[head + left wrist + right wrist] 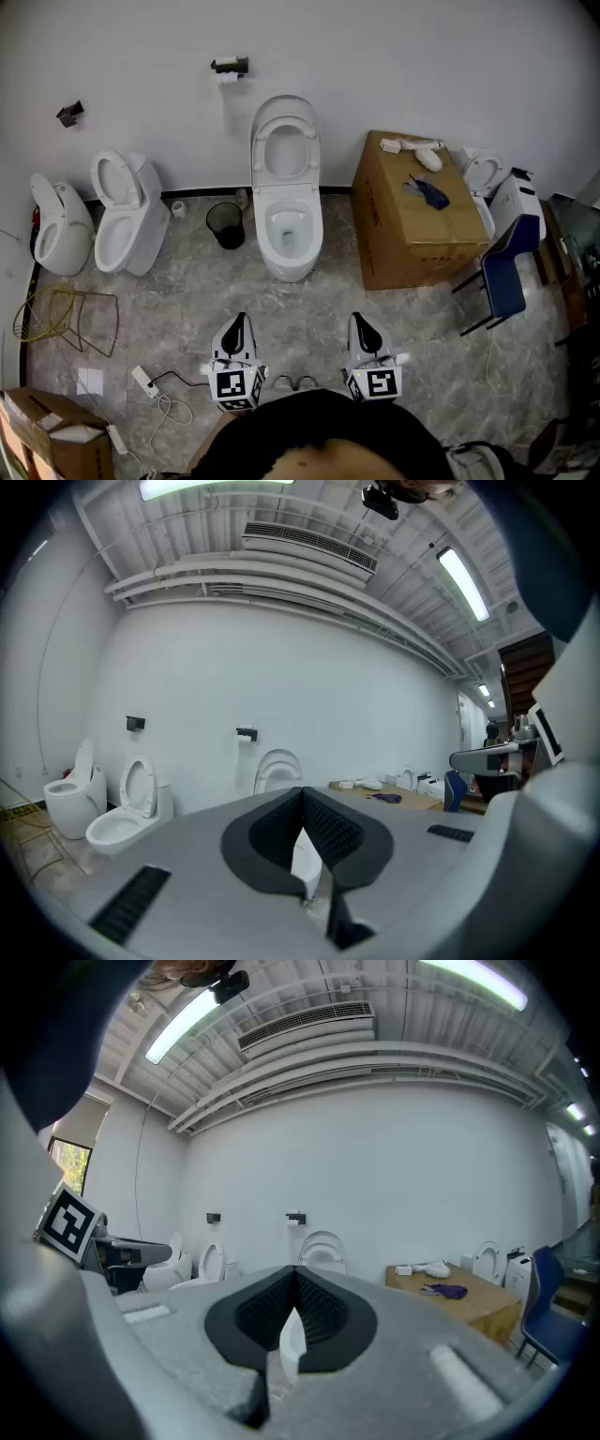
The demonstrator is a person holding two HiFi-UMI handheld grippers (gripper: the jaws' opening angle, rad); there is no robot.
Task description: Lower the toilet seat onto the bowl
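A white toilet (pixel 287 230) stands against the far wall in the head view. Its seat (pixel 284 141) and lid are raised upright against the wall, above the open bowl. My left gripper (pixel 238 325) and right gripper (pixel 360 324) hover side by side near my body, well short of the toilet, both pointing at it. Both are shut and hold nothing. In the left gripper view the raised seat (pixel 277 767) shows above the closed left gripper (pixel 302 795). The right gripper view shows the seat (pixel 322 1248) just beyond the closed right gripper (pixel 296 1277).
A black waste bin (pixel 225 225) sits left of the toilet, a large cardboard box (pixel 417 220) to its right. Two more toilets (pixel 124 211) line the left wall. A blue chair (pixel 506 267) is at right, a wire rack (pixel 66 314) and power strip (pixel 143 380) at left.
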